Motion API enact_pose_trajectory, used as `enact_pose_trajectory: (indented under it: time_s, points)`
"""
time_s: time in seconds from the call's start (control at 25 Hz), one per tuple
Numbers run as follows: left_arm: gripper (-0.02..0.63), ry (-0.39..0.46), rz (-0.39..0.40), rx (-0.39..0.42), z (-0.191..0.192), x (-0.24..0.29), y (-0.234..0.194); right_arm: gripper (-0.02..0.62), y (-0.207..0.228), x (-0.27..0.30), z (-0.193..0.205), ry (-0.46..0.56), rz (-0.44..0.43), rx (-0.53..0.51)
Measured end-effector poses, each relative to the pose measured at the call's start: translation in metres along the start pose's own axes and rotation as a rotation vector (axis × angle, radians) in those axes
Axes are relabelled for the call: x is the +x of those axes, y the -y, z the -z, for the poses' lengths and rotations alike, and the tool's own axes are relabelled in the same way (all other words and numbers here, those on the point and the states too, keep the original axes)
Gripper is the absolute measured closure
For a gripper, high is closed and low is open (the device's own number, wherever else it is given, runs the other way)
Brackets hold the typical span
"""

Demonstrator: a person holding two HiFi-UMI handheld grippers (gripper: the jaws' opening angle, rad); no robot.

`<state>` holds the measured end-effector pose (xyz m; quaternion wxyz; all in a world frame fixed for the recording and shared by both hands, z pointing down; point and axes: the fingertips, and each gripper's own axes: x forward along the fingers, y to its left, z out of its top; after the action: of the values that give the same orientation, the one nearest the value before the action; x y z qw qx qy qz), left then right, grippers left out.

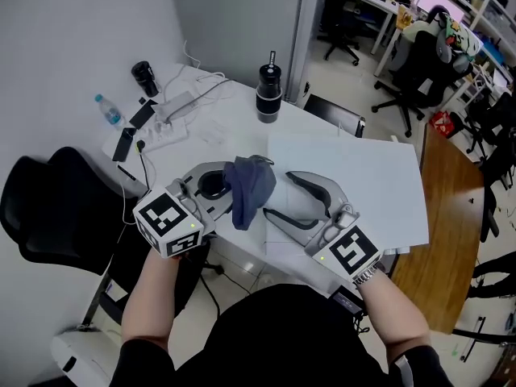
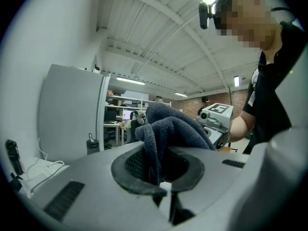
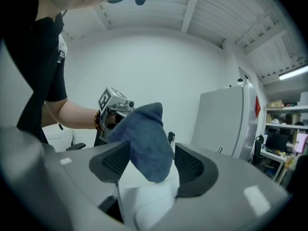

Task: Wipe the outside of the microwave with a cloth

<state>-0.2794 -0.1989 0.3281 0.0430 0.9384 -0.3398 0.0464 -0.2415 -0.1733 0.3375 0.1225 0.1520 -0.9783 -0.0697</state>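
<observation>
Cloth (image 1: 248, 190): dark blue, bunched, held up in the air between the 2 tools, above the near edge of the table (image 1: 211, 129) and beside a white flat surface (image 1: 363, 176).

Left tool (image 2: 160, 177): jaws closed together on 1 fold of the cloth. The rest of the cloth rises over the jaws and drapes toward the right tool.

Right tool (image 1: 278, 193): jaws fully apart. The free end of the cloth hangs in the gap between the 2 pads (image 3: 195, 166); neither pad presses on it. This tool grips nothing.

Both tools point toward each other, roughly level, each carried in 1 hand.

Table, far side: 1 black bottle (image 1: 268, 93) stands upright near the grey wall panel (image 1: 242, 22). A white power strip (image 1: 165, 129) with cables lies at the left, with a clear water bottle (image 1: 109, 111) just beside it. A black chair (image 1: 56, 208) stands left of the table.
</observation>
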Motion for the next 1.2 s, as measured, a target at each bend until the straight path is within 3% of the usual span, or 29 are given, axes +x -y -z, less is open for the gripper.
enact_pose_trajectory:
  time_s: [0.24,0.4,0.6,0.88,1.2]
  points:
    - [0.569,-0.028,0.176,-0.003,-0.005,0.005,0.045,0.273,-0.024,0.004,-0.011,0.045,-0.084,-0.113]
    - [0.566,-0.042,0.211,-0.008,-0.004,0.010,0.056,0.359,-0.032,0.001,-0.009,0.030,-0.096,-0.173]
    - [0.518,-0.046,0.179,-0.006,-0.004,0.008,0.046,0.495,-0.015,-0.006,-0.002,0.009,-0.008,-0.126]
    - [0.504,-0.051,0.072,-0.005,0.009,-0.002,0.024,0.509,0.018,-0.012,0.020,-0.073,0.112,-0.007]
    - [0.511,0.009,-0.032,-0.052,0.010,-0.019,0.006,0.512,0.021,0.015,0.055,-0.247,0.092,0.076]
